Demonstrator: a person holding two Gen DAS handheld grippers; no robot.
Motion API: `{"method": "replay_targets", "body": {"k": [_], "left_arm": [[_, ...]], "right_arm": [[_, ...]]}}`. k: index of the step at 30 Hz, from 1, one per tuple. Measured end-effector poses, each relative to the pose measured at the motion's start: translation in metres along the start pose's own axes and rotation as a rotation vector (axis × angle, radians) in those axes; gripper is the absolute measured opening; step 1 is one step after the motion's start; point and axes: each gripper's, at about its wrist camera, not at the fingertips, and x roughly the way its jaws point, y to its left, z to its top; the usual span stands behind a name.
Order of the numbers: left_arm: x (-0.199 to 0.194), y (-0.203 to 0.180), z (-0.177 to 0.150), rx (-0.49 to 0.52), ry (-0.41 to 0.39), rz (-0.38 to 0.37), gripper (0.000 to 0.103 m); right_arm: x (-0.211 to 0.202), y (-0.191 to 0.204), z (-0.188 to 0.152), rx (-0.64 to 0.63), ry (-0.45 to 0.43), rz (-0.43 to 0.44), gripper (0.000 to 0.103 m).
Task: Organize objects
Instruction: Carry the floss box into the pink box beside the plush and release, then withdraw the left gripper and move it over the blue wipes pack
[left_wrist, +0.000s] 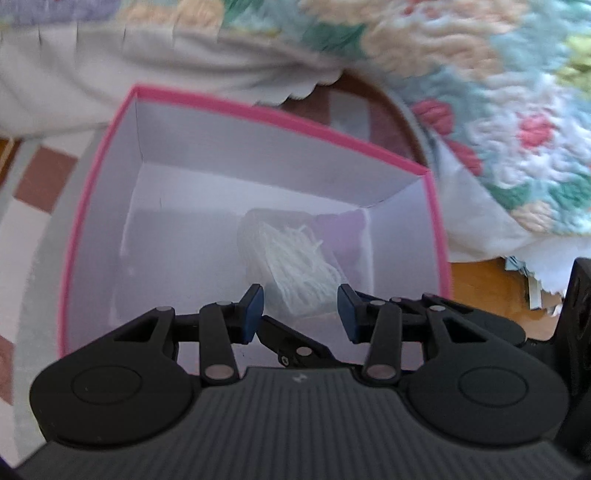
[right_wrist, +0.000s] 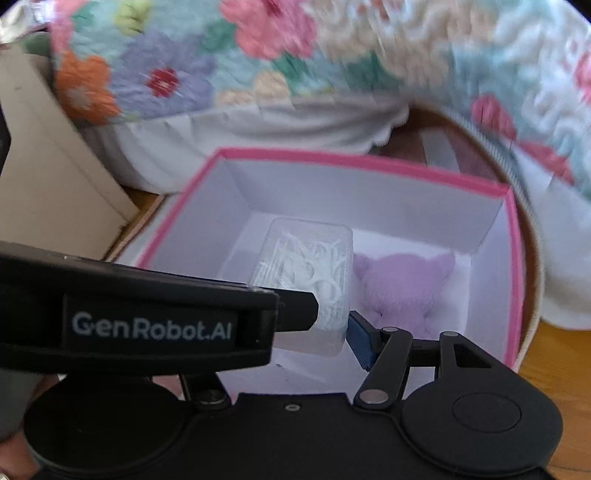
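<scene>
A pink-rimmed white box (left_wrist: 258, 110) stands open; it also shows in the right wrist view (right_wrist: 369, 158). Inside lie a clear plastic case of white floss picks (left_wrist: 295, 258) and a purple plush toy (right_wrist: 402, 284). My left gripper (left_wrist: 301, 314) is open just above the near end of the case, its blue pads (left_wrist: 255, 310) apart on either side. In the right wrist view the case (right_wrist: 306, 266) sits against my right gripper's blue pad (right_wrist: 360, 341). The left gripper's body (right_wrist: 147, 325) crosses in front and hides my right gripper's other finger.
A floral quilted blanket (right_wrist: 221, 62) with a white scalloped edge lies behind and right of the box. A beige cardboard box (right_wrist: 44, 184) stands at the left. Wooden surface (left_wrist: 480, 288) shows at the right, a checked cloth (left_wrist: 37, 184) at the left.
</scene>
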Motion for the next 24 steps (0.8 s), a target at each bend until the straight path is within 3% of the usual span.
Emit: {"method": "replay_targets", "body": {"k": [5,15,19,24], "left_arm": [[0.025,0.011,0.005,-0.065,0.045,-0.03,0.042],[0.041,0.008,0.01,-0.074,-0.002,-0.043,0.041],[0.04,0.022,0.009,-0.124,-0.007,-0.058,0.04],[0.02,0.021,0.0,-0.027,-0.032,-0.037,0.044]], "right_arm": [[0.029,-0.011,0.0,0.041,0.073,-0.016,0.066],[0.038,-0.022,0.012,0.048,0.035,-0.132,0.065],[0.046,-0.019,0.014,0.017,0.017,-0.169,0.065],[0.033,-0.017,0.008,0.039,0.009,-0.086,0.067]]}}
